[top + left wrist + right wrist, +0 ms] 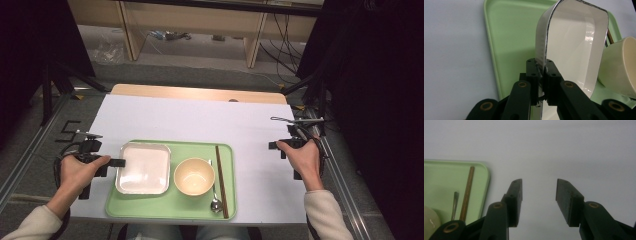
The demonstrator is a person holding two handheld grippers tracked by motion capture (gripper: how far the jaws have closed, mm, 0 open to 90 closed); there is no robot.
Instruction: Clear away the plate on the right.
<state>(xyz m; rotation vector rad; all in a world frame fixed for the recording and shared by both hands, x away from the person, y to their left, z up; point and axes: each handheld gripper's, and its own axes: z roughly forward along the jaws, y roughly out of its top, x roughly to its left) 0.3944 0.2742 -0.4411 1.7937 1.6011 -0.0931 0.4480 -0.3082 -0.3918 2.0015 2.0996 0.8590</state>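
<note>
high view: pale green plastic tray [172, 207], rounded corners and a low raised lip, sits on a matte white table sheet [200, 120]. on the tray, from the person's left to right: a square white dish [144, 168] with rounded corners and a glossy inner face; a round cream bowl [194, 176], smooth, just beside the dish; a slim metal spoon [215, 197] with its bowl end toward the near edge; a pair of long brown chopsticks [221, 180], straight, lying along the tray's right side.

left gripper [119, 162], held in the left hand [80, 172], reaches the dish's left rim. left gripper view: the black jaws are pinched tight on the thin dish rim [541, 67], pads pressing on either face of it. the rim has a dark edge line; the dish wall curves up and away, shiny with a highlight streak. the tray floor [516, 45] lies behind it and the cream bowl [621, 70] sits close on the right.

right gripper [274, 145], in the right hand [302, 160], rests over the bare white sheet, well apart from the tray's right edge. right gripper view: flat black rectangular pads [515, 200] stand spread with nothing between them; the tray corner [484, 173], chopsticks [467, 192] and spoon handle [455, 203] show at lower left.
</note>
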